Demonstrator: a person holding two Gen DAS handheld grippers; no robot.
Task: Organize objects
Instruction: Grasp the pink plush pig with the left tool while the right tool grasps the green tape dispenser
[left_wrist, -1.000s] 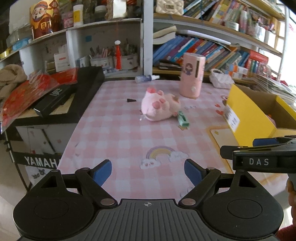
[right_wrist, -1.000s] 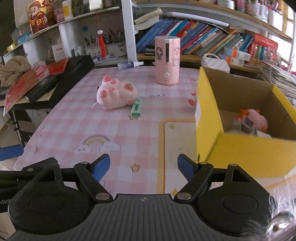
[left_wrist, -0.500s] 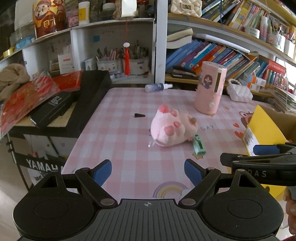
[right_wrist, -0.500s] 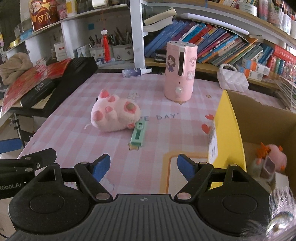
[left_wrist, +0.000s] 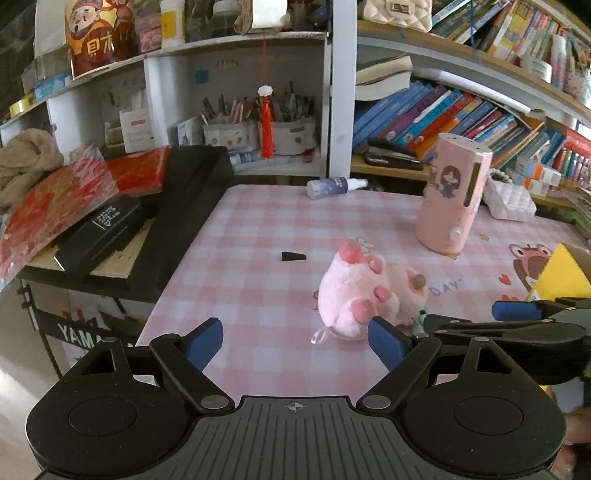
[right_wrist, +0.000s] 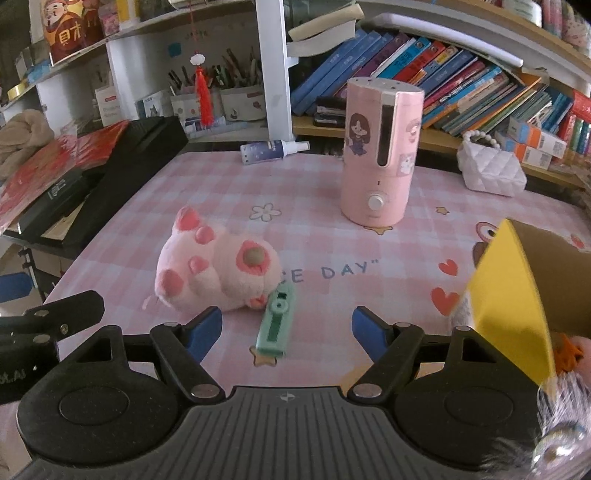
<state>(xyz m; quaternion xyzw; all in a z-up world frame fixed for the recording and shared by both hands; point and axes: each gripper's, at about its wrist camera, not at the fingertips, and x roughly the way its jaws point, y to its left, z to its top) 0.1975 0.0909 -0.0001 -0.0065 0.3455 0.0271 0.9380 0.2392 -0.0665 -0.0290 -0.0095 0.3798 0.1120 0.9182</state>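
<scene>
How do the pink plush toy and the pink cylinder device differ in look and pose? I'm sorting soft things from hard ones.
The pink plush toy is fuzzy and lumpy; the pink cylinder device is smooth and looks hard. The plush toy lies tipped over with its paws up, while the device stands upright. The plush toy touches the green correction tape; the device stands alone farther back. Both are pink and sit on the checked tablecloth.

bookshelf (right_wrist: 424, 74) | 1 pink humidifier (right_wrist: 380, 155) (upright) | spray bottle (right_wrist: 273, 150) lying | black case (left_wrist: 177, 206)
</scene>
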